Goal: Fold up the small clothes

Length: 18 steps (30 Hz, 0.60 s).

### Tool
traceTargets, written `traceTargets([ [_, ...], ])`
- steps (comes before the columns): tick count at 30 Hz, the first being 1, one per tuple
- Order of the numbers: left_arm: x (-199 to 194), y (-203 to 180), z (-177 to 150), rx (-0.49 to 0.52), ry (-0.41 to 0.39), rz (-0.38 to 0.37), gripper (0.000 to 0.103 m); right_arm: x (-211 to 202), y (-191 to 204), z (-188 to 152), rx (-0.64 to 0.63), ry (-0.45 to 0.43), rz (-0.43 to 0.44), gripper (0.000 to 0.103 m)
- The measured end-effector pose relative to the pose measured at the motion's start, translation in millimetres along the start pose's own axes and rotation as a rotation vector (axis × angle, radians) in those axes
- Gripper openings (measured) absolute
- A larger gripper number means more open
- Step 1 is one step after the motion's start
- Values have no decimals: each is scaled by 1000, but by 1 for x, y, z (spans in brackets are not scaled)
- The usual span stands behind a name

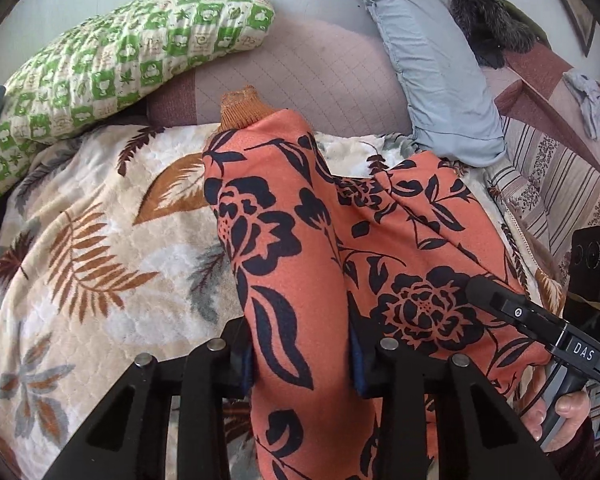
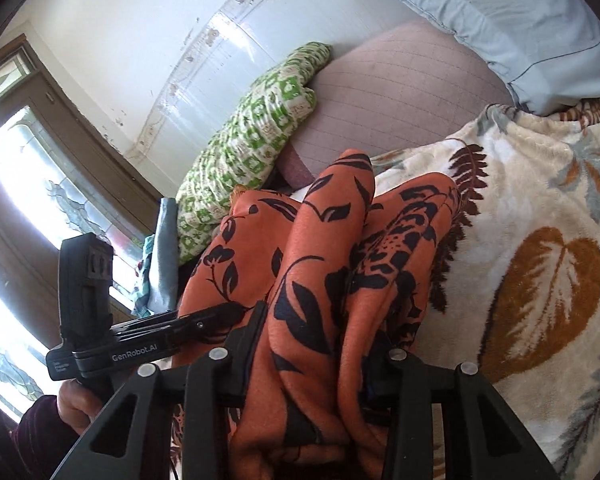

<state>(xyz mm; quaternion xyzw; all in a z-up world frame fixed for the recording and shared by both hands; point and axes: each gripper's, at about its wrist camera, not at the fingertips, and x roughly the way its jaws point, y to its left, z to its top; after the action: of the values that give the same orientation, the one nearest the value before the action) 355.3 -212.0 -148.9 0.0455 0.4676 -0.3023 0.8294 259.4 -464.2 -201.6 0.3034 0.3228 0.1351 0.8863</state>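
Orange cloth printed with dark flowers, a small garment, fills the middle of both my wrist views, and it runs straight up between each pair of jaws. On my left gripper the fabric is bunched into a thick fold that passes between the two blue-padded fingers, which press in on it from both sides, so I read those jaws as clamped on the garment. On my right gripper the same thing shows: several gathered folds of the garment are pinched between the fingers. From each grip the cloth hangs away toward the bed, its far part draped over a cream blanket with brown leaves. A ribbed orange cuff pokes up at the garment's far end, close to a green checked pillow. A pale blue pillow lies behind, to the right.
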Motion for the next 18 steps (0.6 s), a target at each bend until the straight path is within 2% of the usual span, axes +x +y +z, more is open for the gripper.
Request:
traceTargets([
  [4,-32,11,-16,12,-5,33,38,-1,20,-15,42,34,61,41],
  [7,-38,27,-34,12,7,63,38,8,32,-36,69,77,81,41],
  [9,-26,41,-48,-12,42,80,41,17,36,-51,72,93,43,41],
  [11,-2,57,-65,-40,105,129,47,33,29,-65,88,133,-24,41],
  [12,8,64,-74,-65,141,155,47,42,23,-73,83,169,-88,42],
  [13,13,70,-82,-81,150,173,53,50,17,-81,61,206,-170,47],
  [14,11,73,-88,-92,130,166,57,57,10,-88,53,244,-230,50],
  [15,5,75,-91,-102,115,149,59,58,3,-93,82,273,-242,54],
  [16,-1,77,-93,-105,103,136,62,53,-2,-95,129,278,-236,59],
  [18,-17,77,-98,-86,66,151,62,29,0,-94,145,231,-249,59],
])
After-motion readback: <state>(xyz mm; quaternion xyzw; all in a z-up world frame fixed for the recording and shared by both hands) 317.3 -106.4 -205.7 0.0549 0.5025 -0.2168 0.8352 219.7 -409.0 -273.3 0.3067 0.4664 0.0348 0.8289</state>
